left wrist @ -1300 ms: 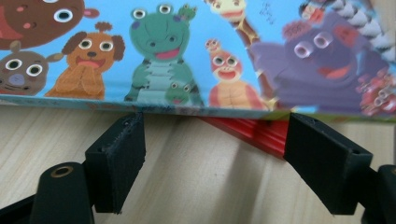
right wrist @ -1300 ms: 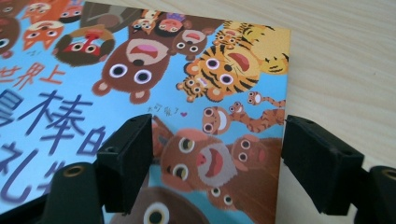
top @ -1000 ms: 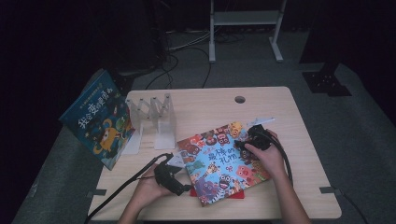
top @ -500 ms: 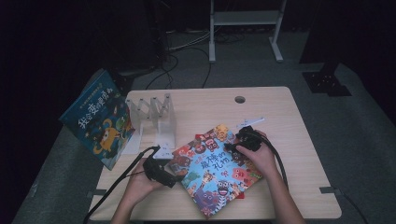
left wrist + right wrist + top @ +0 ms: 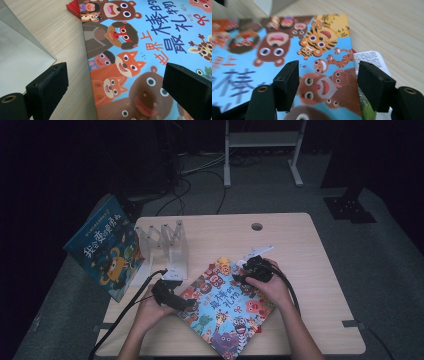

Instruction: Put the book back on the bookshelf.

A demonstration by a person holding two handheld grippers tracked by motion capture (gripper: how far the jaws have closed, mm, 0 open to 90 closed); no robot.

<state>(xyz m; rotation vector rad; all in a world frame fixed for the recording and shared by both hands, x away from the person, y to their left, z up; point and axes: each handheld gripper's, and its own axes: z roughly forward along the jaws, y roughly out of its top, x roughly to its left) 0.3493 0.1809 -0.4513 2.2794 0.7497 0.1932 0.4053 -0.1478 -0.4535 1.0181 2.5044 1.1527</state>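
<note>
Worktop (image 5: 300,245) with an animal picture book (image 5: 225,307); left claw (image 5: 192,304) gapes wide at its edge, right claw (image 5: 241,276), jaws just narrowing, straddles its corner unpressed.

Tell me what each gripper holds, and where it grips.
Neither visibly grips anything. The left gripper stands wide open over the book's left edge; the right gripper straddles its far edge, jaws just closing, pads not pressing.

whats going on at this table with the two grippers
A person is working a colourful animal picture book on the wooden table with a gripper in each hand. The left gripper is open at the book's left edge. The right gripper straddles its far corner, its jaws just closing but not yet pressing. A clear book rack stands nearby, and another book leans beside it.
</note>
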